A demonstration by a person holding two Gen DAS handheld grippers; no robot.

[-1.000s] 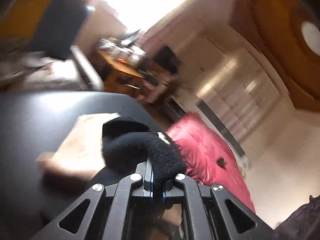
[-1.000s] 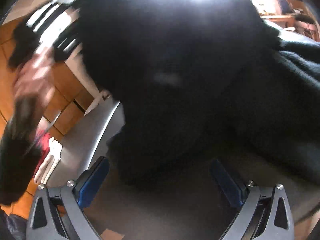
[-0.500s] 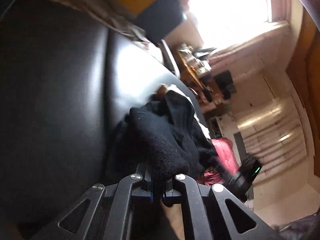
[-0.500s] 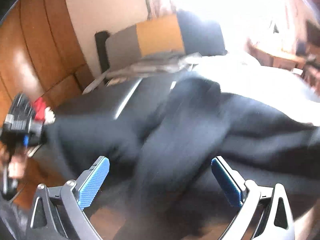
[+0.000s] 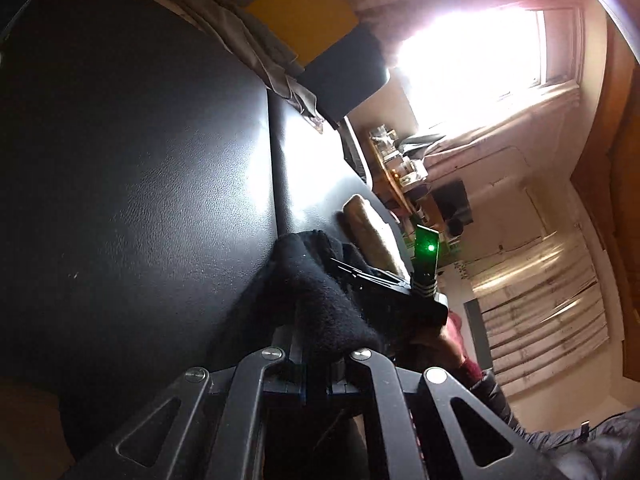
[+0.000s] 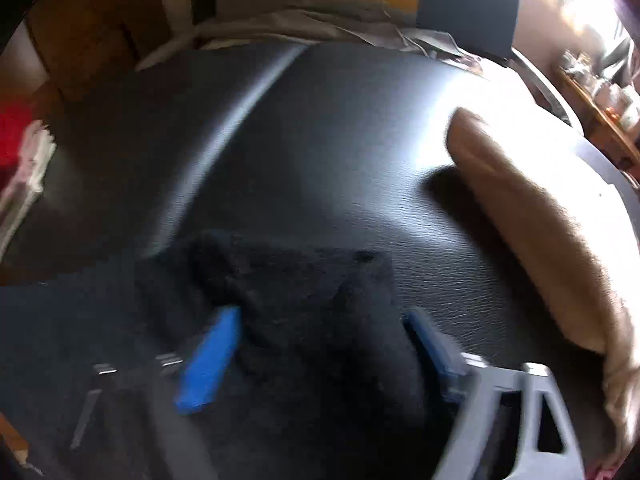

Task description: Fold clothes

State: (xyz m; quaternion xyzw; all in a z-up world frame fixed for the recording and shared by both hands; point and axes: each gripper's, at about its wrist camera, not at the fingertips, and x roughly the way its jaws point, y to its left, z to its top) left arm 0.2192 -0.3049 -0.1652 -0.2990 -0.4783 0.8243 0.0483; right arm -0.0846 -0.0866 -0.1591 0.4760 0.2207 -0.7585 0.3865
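Surface: a black leather-look cushion (image 5: 140,168), grained and glossy, takes up most of both views. A seam (image 6: 236,120) runs across it and divides it into two panels; window glare whitens the panel on the far side of the seam in the left view.

Task item: a black fleece garment (image 5: 320,304), bunched in folds, lies on the near part of the cushion. In the right wrist view the same fabric (image 6: 304,312) spreads over the lower middle of the frame.

Left gripper (image 5: 316,364): jaws pressed together, pinching a thick fold of the garment that rises straight out from between them.

Right gripper (image 6: 320,340): blue pads (image 6: 208,364) stand well apart with the garment lying between them; the frame is motion-blurred, so whether either pad touches the cloth cannot be told. From the left view its black body (image 5: 396,292) shows just beyond the garment, with a green light (image 5: 430,247) lit on a part sticking up from it.

Other items on the cushion: a tan folded cloth (image 6: 536,240) near the right edge, apart from the garment; rumpled grey fabric (image 5: 256,48) along the far edge.

Room: a yellow and dark panel (image 5: 304,16) behind the grey fabric; a bright overexposed window (image 5: 476,64); a cluttered wooden shelf (image 5: 396,168) beneath it; pale slatted blinds (image 5: 544,312); brown wood panelling (image 6: 92,28); something red (image 6: 12,136) beside a white knitted piece (image 6: 34,160) at the left edge.
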